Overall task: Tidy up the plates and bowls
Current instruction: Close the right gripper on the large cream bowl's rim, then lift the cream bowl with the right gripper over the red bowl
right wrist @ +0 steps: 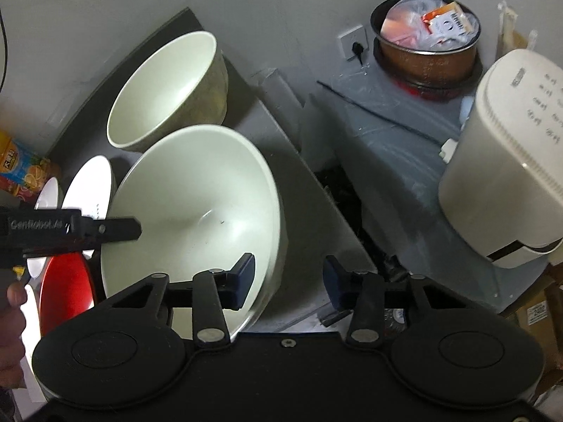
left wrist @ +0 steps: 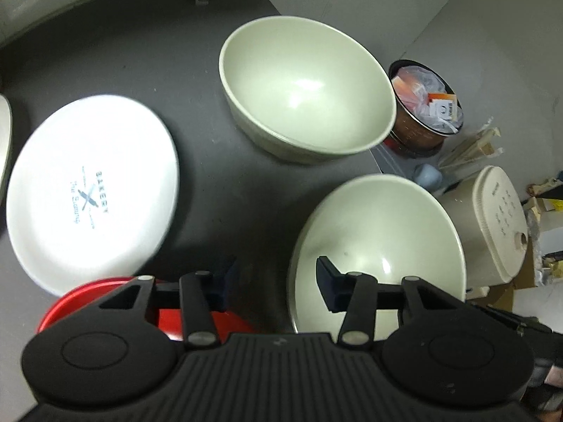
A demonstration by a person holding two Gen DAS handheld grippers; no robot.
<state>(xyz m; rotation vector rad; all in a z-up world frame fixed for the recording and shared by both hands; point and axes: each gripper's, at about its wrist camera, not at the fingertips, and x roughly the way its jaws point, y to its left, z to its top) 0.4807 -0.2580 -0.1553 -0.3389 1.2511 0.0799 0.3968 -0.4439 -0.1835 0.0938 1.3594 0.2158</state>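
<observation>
**Wide bowl near the table edge**

While both claws hang released, the right claw (right wrist: 286,277) straddles the rim of the wide pale-green ceramic bowl (right wrist: 197,204); left claw (left wrist: 272,281) hovers beside it. A careless nudge could tip it off the dark table (left wrist: 197,81).

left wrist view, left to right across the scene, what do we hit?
White bakery plate → deep pale green bowl → wide shallow pale green bowl → rice cooker. The red plate and the brown pot of packets overlap others, so I left them out.
</observation>
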